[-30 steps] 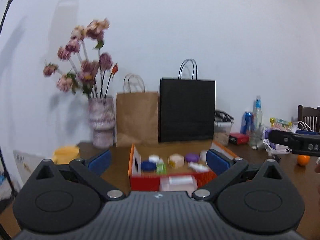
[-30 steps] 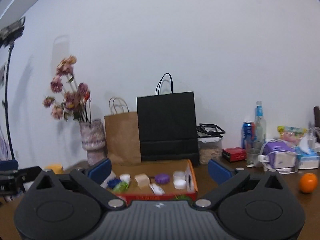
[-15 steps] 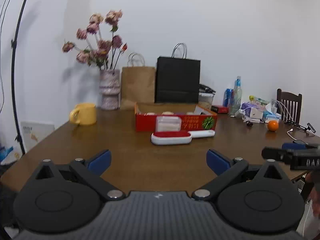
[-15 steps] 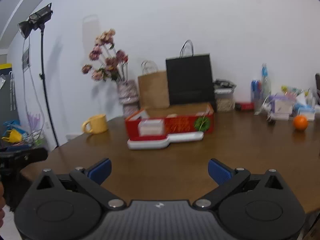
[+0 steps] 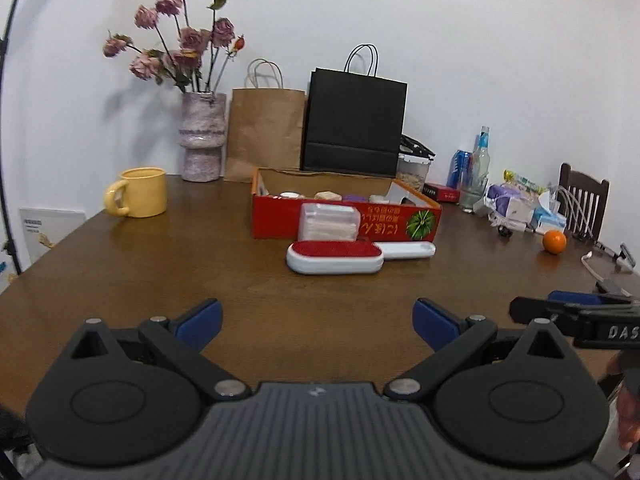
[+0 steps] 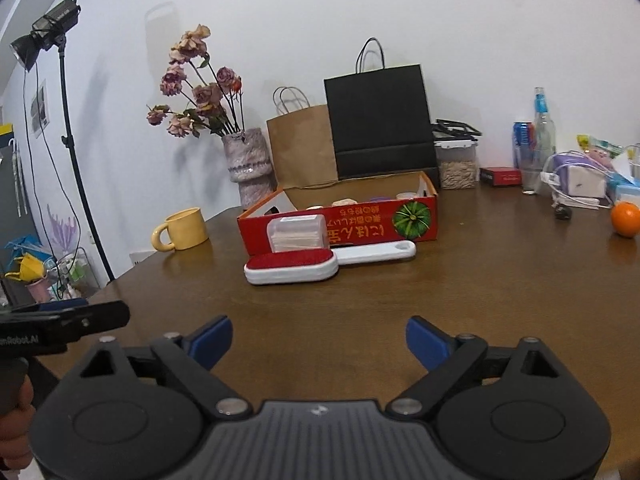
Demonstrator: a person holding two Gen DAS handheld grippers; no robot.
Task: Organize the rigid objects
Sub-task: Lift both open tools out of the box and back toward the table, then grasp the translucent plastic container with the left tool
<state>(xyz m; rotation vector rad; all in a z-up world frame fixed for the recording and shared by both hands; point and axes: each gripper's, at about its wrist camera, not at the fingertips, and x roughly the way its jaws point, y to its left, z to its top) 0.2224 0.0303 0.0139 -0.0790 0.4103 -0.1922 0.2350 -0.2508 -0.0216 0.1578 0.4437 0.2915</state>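
A red cardboard box with several small items inside stands mid-table. A clear plastic case leans against its front. A red and white lint brush lies in front of the box. My left gripper is open and empty above the near table edge. My right gripper is open and empty, level with it to the right. Each shows at the edge of the other's view.
A yellow mug and a vase of dried flowers stand at the left. Brown and black paper bags stand behind the box. An orange, bottles and clutter sit at the right. A light stand is off the table's left.
Both grippers pulled back from just above the box to the near table edge. The box, case and brush have not moved in the last half second.
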